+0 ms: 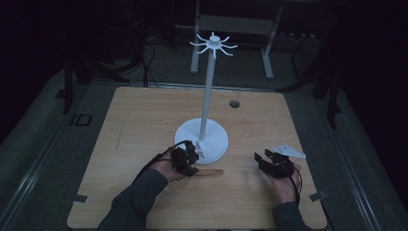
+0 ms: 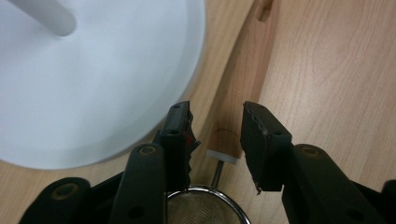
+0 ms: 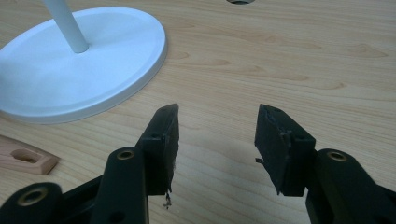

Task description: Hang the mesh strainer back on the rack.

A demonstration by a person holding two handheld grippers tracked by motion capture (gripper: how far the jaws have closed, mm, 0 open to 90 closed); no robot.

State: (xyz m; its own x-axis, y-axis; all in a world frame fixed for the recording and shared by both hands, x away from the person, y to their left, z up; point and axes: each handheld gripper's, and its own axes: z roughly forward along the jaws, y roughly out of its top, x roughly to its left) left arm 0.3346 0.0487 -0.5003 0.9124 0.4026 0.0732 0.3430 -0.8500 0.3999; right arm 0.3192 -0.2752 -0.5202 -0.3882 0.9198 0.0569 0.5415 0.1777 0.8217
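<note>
Two risks are seen. Left gripper (image 2: 215, 122) jaws sit apart astride the strainer's wooden handle (image 2: 243, 84), lying flat just beside the white stand base (image 2: 93, 84); pads aren't pressing yet, so an off-centre clamp could skid it. Right gripper (image 3: 217, 126) is held apart, w/ nothing between.

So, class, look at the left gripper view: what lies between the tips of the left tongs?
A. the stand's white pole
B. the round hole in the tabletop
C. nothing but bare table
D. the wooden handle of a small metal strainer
D: in the left gripper view the wooden handle runs up between the tips of the left tongs, and the strainer's mesh bowl sits just below them; the pads do not yet press on it.
</note>
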